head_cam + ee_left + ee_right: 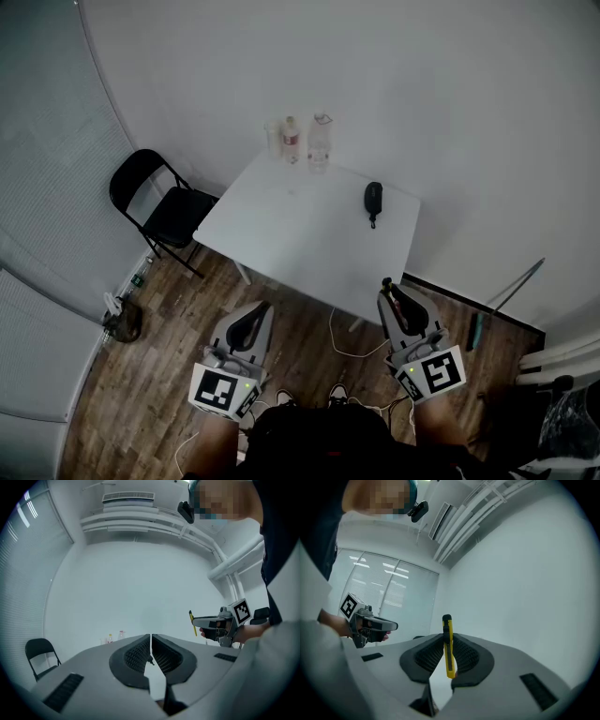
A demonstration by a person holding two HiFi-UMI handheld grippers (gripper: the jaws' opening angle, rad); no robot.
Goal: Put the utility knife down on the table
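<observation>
The right hand-held gripper (446, 638) is clamped on a slim yellow-and-black utility knife (449, 656), and the left hand-held gripper (151, 638) is closed on nothing, both held forward over the brown wooden floor (131, 375), short of the white square surface (300, 239) beside a black folding chair (159, 202).

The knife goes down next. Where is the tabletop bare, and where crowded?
The table is bare across its middle and near side, left of the black object by the right edge. Only the far corner is crowded: two bottles and a cup. The right gripper, holding the utility knife, is nearest the near right corner.
</observation>
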